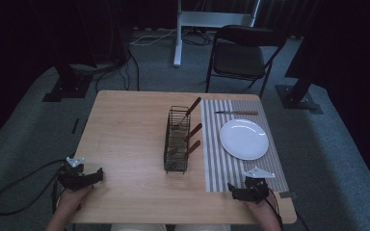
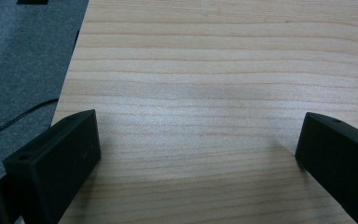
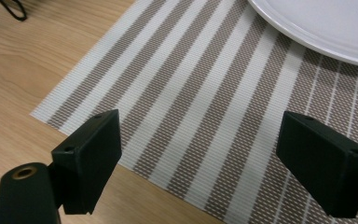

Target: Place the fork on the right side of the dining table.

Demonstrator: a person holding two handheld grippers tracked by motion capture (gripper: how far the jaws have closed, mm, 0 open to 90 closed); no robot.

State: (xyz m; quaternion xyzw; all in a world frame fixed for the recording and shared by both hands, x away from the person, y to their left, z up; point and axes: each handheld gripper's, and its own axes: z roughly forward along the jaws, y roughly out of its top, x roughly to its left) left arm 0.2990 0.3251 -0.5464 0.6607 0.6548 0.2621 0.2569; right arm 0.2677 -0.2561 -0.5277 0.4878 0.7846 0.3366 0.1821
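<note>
On the counter (image 1: 125, 144) there is one wire cutlery basket (image 1: 176, 140) at the middle, with three wooden-handled utensils (image 1: 193, 132) in it. At the right lies one striped placemat (image 1: 221, 159), and on it one white plate (image 1: 244, 139) and, at the far side, one knife (image 1: 236, 112). One folding chair (image 1: 241, 55) stands behind the counter.

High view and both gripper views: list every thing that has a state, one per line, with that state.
Left gripper: open, empty, over bare table.
Right gripper: open, empty, over the striped placemat.
Wire rack: upright, holding three wooden-handled utensils.
Plate: empty, on the placemat.
Knife: lying flat beyond the plate.
Folding chair: unfolded, unoccupied.
</note>
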